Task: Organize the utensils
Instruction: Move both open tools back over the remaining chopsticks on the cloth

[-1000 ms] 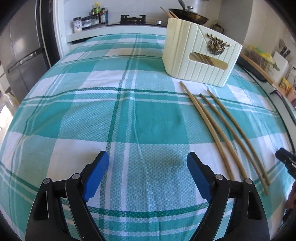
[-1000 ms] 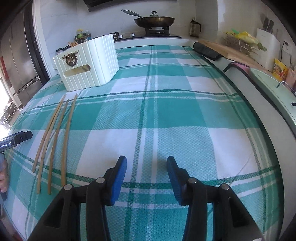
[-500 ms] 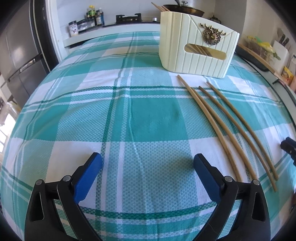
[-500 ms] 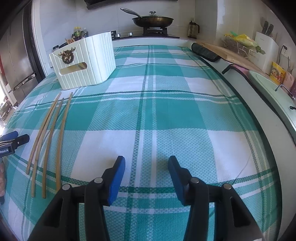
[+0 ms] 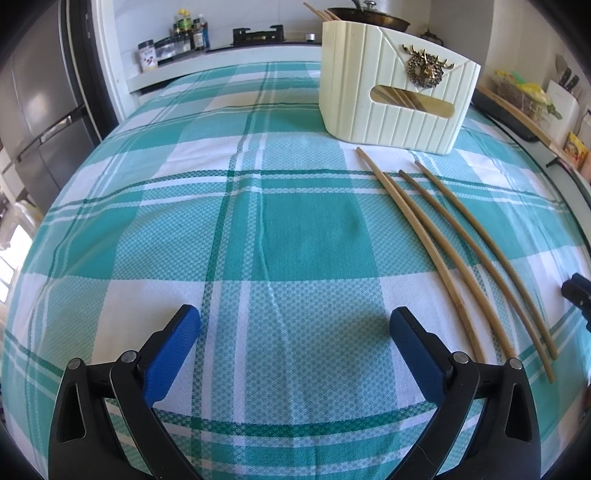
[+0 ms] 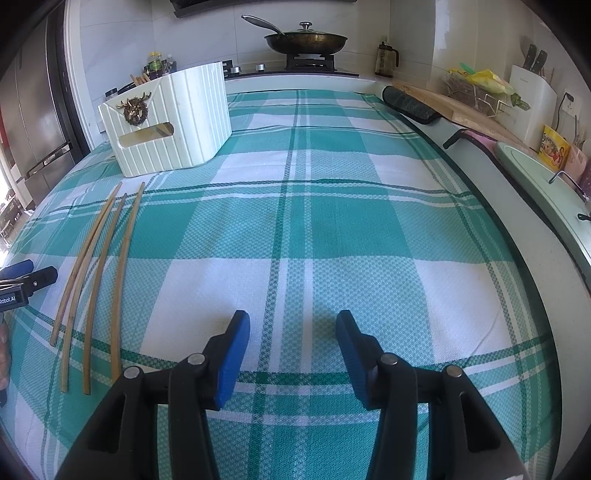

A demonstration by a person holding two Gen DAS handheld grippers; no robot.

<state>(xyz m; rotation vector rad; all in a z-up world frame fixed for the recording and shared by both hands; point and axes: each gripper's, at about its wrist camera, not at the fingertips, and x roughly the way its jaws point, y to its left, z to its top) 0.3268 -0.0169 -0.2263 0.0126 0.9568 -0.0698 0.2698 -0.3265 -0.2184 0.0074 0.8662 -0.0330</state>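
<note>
Several long bamboo chopsticks (image 5: pixel 436 254) lie side by side on the green plaid cloth, in front of a cream ribbed box (image 5: pixel 391 110) with a deer emblem. More chopsticks stand inside the box and show through its handle slot. My left gripper (image 5: pixel 293 312) is open wide over bare cloth, left of the chopsticks, with nothing between its blue pads. My right gripper (image 6: pixel 292 315) is open about halfway and empty, with the chopsticks (image 6: pixel 123 258) and the box (image 6: pixel 177 122) off to its left. Each gripper shows at the edge of the other's view.
A stove with a lidded pan (image 6: pixel 306 40) stands behind the table. Spice jars (image 5: pixel 177 33) and a fridge (image 5: pixel 37 122) are at the far left. A knife block (image 6: pixel 532 99), a cutting board and a sink (image 6: pixel 546 192) line the right side beyond the table's edge.
My left gripper's jaws have spread wider. The right gripper, the chopsticks and the box have stayed where they were.
</note>
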